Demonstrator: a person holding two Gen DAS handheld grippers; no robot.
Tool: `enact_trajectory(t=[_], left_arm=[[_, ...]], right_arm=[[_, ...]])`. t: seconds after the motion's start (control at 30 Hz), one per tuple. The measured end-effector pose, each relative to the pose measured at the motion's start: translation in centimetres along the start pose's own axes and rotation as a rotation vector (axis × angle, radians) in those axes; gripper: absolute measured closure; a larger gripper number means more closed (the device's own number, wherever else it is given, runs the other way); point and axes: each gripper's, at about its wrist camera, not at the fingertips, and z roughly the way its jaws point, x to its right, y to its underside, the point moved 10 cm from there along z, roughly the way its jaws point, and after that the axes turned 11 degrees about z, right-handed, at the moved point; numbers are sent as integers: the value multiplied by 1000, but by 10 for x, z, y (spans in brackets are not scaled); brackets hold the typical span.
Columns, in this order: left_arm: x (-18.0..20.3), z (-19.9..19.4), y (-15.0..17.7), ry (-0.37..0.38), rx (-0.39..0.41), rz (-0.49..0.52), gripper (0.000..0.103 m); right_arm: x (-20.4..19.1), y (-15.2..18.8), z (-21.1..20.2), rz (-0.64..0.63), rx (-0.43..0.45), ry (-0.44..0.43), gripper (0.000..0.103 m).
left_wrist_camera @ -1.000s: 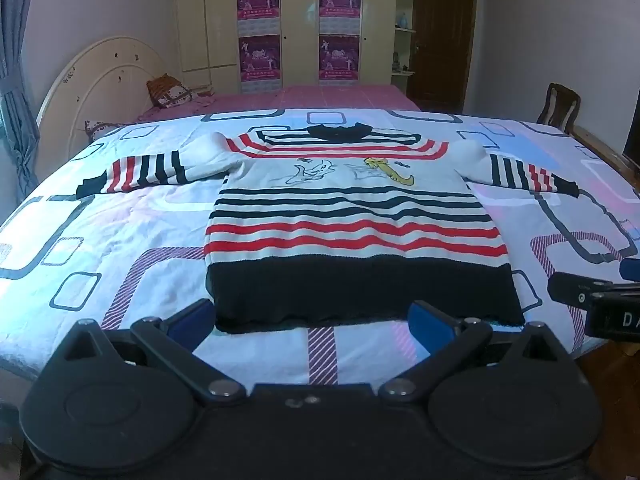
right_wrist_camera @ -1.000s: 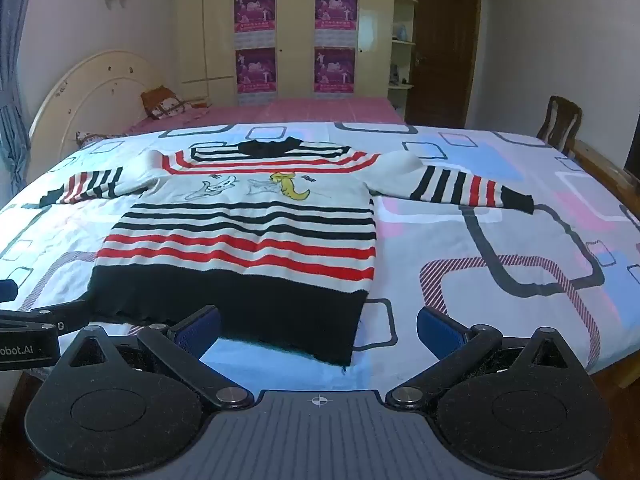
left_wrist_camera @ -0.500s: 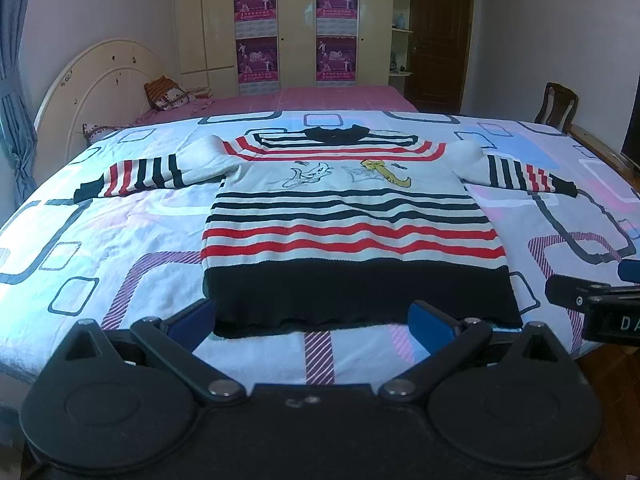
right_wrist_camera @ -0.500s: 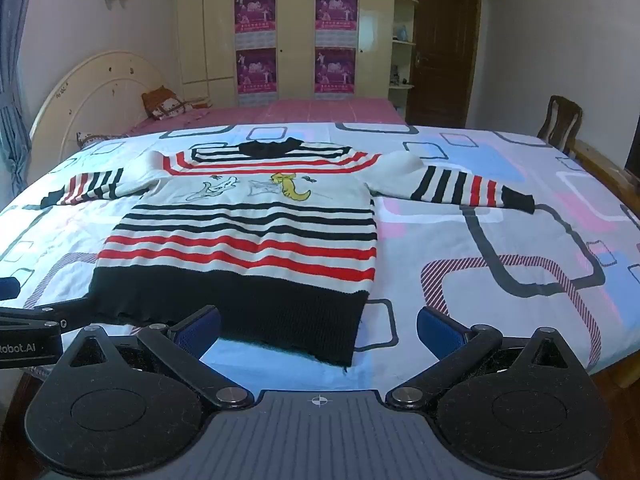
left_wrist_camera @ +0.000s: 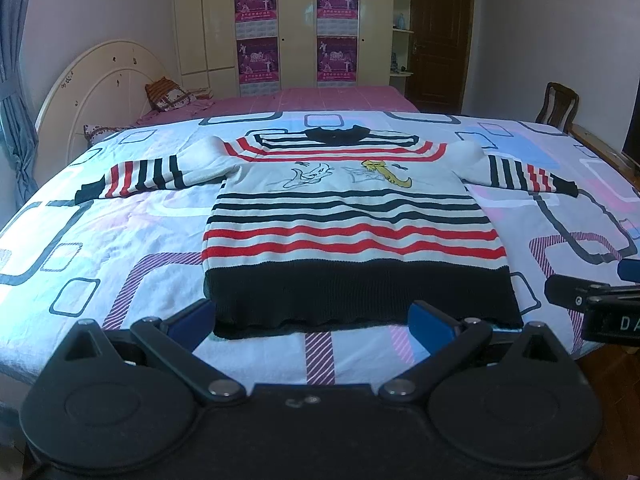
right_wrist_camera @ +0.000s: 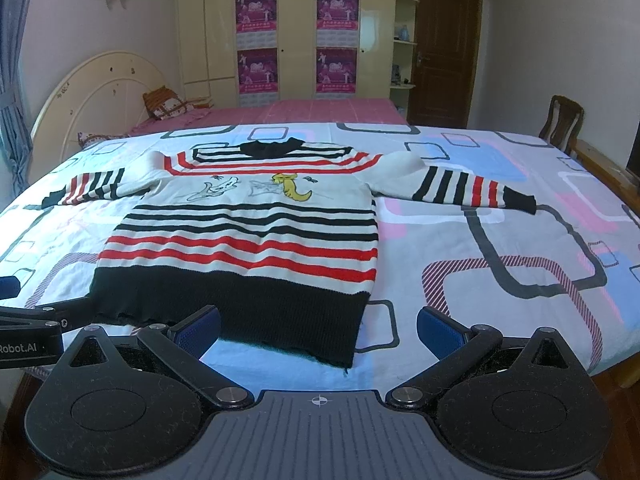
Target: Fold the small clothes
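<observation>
A small striped sweater (left_wrist_camera: 352, 216) (right_wrist_camera: 248, 232) lies flat on the bed, white with red and black stripes, a black hem nearest me and both sleeves spread out. My left gripper (left_wrist_camera: 312, 320) hovers open just before the black hem, holding nothing. My right gripper (right_wrist_camera: 318, 328) is open too, in front of the hem's right corner. The right gripper's tip (left_wrist_camera: 592, 300) shows at the right edge of the left wrist view. At the left edge of the right wrist view sits the left gripper's tip (right_wrist_camera: 36, 316).
The bed (left_wrist_camera: 100, 240) (right_wrist_camera: 500, 240) carries a patterned sheet with rounded rectangles. A pink bed (left_wrist_camera: 320, 96) with a white headboard (left_wrist_camera: 100, 88) and a pillow stands behind. A wooden chair (right_wrist_camera: 560, 120) is at the far right, a wardrobe and door at the back.
In the left wrist view the sweater has slid slightly left and down; the left gripper shifted a little. The right wrist view is almost unchanged. Both grippers stayed open.
</observation>
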Motion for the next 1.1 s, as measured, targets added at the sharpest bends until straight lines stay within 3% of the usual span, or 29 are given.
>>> enact_trajectory(t=[1.1], left_arm=[[4, -2, -4, -3, 11, 4, 0]], right_arm=[[3, 0, -2, 1, -2, -6, 0]])
